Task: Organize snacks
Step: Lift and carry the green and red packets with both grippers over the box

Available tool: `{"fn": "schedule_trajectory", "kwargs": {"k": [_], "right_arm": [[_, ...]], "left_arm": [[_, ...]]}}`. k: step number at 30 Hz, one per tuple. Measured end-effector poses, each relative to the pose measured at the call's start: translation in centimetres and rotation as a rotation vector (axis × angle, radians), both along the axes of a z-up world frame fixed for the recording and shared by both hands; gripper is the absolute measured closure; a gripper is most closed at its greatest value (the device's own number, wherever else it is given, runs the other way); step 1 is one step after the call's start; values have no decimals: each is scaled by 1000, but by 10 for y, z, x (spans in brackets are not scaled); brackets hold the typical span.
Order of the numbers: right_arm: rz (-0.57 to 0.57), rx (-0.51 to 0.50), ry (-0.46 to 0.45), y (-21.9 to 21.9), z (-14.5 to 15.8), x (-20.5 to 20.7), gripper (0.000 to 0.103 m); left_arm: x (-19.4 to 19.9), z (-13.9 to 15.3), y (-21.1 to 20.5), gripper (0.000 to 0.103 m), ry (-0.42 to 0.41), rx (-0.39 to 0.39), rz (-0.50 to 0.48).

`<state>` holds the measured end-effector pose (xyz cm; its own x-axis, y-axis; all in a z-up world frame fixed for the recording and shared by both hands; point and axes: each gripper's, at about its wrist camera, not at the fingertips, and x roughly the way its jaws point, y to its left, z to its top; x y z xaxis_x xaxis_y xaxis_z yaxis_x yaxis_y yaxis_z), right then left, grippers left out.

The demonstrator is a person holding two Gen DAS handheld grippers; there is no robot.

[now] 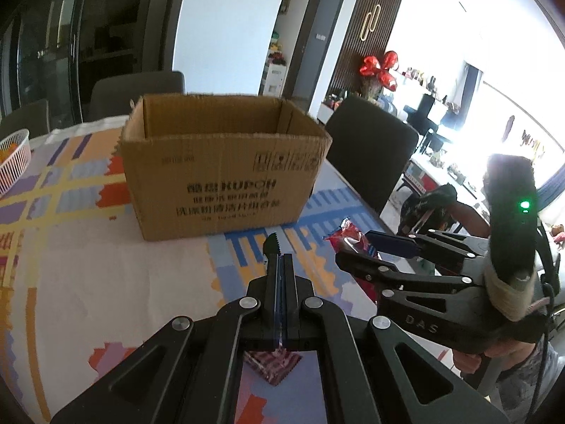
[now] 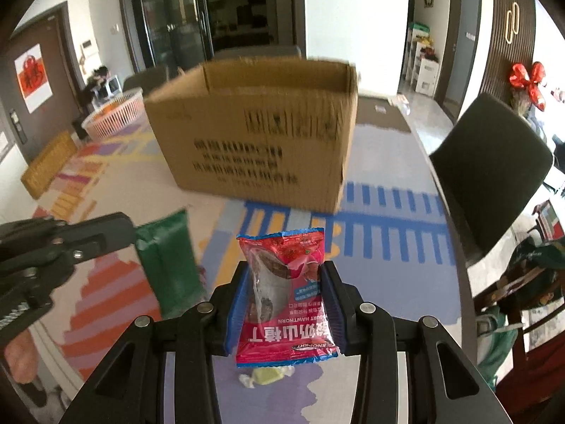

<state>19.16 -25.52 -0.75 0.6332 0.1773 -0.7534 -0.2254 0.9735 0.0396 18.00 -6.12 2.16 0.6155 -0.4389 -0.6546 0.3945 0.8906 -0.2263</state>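
An open cardboard box [image 1: 226,173] stands on the patterned tablecloth; it also shows in the right wrist view [image 2: 261,141]. My left gripper [image 1: 279,265] is shut on a green snack packet [image 1: 272,245], seen edge-on; the right wrist view shows the same green packet [image 2: 169,265] hanging from the left gripper [image 2: 136,238]. My right gripper [image 2: 286,282] is shut on a red hawthorn snack packet [image 2: 286,300], held above the table short of the box. The right gripper [image 1: 353,247] and red packet [image 1: 349,235] show at right in the left wrist view.
A small yellow-green wrapped candy [image 2: 266,376] and a dark red wrapper [image 1: 273,362] lie on the table below the grippers. A white basket [image 1: 14,157] sits at far left. Dark chairs [image 1: 370,148] stand along the table's edges. A yellow box [image 2: 47,166] lies at left.
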Motion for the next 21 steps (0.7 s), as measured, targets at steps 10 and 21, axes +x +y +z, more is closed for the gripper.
{"fn": "schedule_trajectory", "kwargs": {"k": [10, 21], "right_arm": [[17, 36, -108, 10, 44, 1, 62], [28, 59, -196, 17, 84, 13, 62]], "left_arm": [[10, 32, 2, 101, -93, -1, 14], [27, 66, 1, 101, -184, 12, 20]]}}
